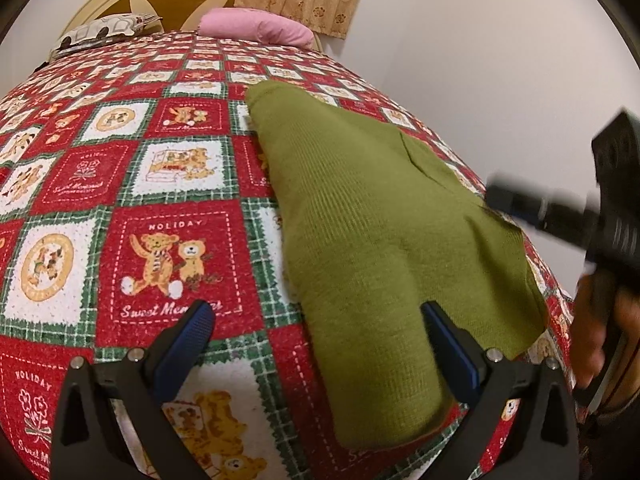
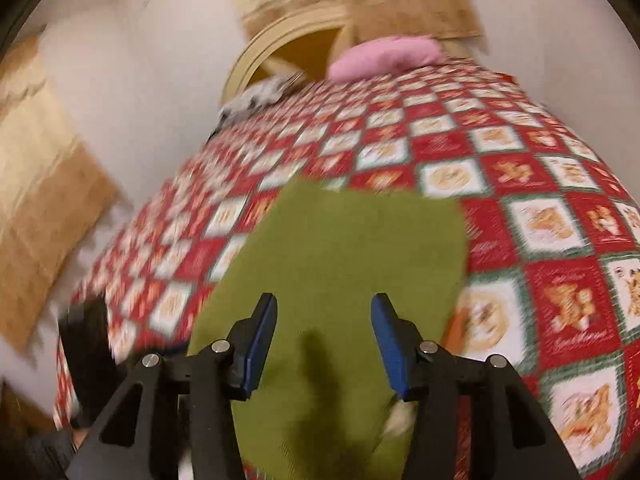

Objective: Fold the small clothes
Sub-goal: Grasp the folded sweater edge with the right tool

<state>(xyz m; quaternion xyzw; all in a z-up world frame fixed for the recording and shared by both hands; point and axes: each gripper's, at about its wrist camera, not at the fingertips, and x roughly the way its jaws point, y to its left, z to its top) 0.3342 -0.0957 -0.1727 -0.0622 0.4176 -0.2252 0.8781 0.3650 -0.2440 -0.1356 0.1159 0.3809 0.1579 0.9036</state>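
Blue-padded left tongs [image 1: 316, 338] stand wide open, gripping nothing, one pad over the green ribbed knit garment [image 1: 360, 232], whose near end they partly hide. It lies folded on the bed's red-and-white patchwork quilt [image 1: 120, 184], printed with bears, "HOLIDAY" and "Sweet Memories". Right tongs [image 2: 324, 318] hang partly open and empty above the cloth; that view is motion-blurred. A pink pillow [image 1: 256, 30] sits by the headboard.

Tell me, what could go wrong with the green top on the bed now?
1. The ribbed olive-green knit garment lies close to the edge of the red-and-white teddy-bear patchwork bedspread, so it might slide off.
2. Both the left claw and right claw are open with nothing gripped, so the fold may spring loose.
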